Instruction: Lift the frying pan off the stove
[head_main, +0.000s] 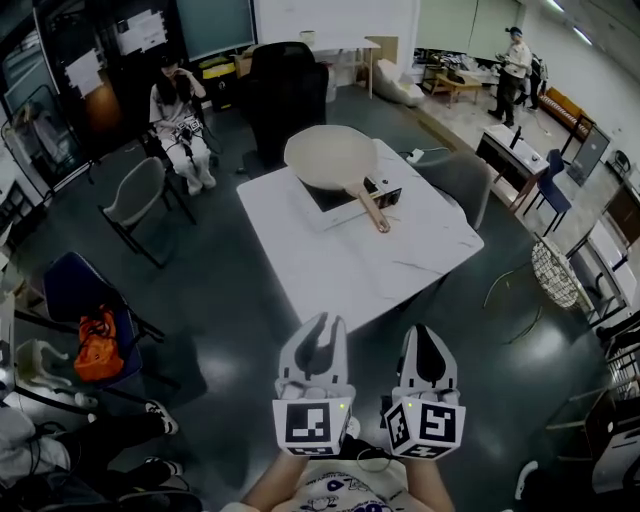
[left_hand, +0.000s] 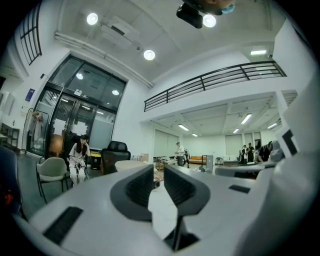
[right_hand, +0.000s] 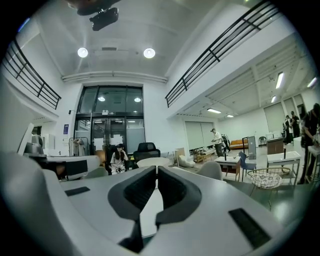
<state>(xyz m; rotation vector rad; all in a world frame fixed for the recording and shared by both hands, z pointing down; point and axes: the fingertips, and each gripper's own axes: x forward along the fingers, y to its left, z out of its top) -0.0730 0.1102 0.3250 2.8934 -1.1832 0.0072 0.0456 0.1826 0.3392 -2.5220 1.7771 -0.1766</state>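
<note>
In the head view, the cream frying pan (head_main: 330, 158) sits on the stove (head_main: 385, 196) at the far part of the white desk (head_main: 350, 265), with its handle pointing toward the near edge. The left hand-held gripper (head_main: 320, 326) and the right hand-held gripper (head_main: 426, 334) are side by side before the near edge, well apart from the pan. In the left gripper view, its jaws are closed with nothing between them. In the right gripper view, its jaws are also together and empty.

Bright ceiling lights (right_hand: 148, 52), fisheye-warped edges, dim floor.
</note>
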